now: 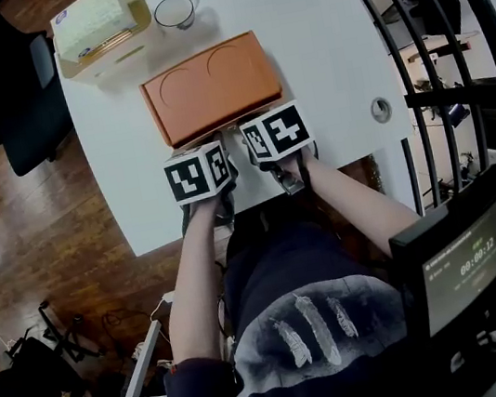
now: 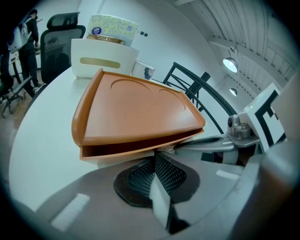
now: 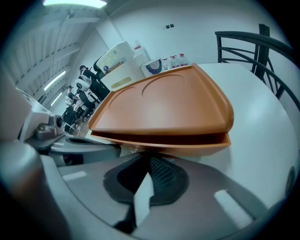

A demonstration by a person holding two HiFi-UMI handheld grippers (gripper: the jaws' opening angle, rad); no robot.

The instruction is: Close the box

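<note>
An orange flat box lies on the white table. Its lid rests on the base with a thin dark gap along the near edge. My left gripper and right gripper sit side by side at that near edge, just below the gap. In the left gripper view the left gripper has its ribbed pads pressed together with nothing between them. In the right gripper view the right gripper is shut the same way. Neither holds the box.
A white basket with a tissue pack and a glass cup stand behind the box. A round cable grommet sits at the table's right. A black railing runs along the right, and an office chair is at the left.
</note>
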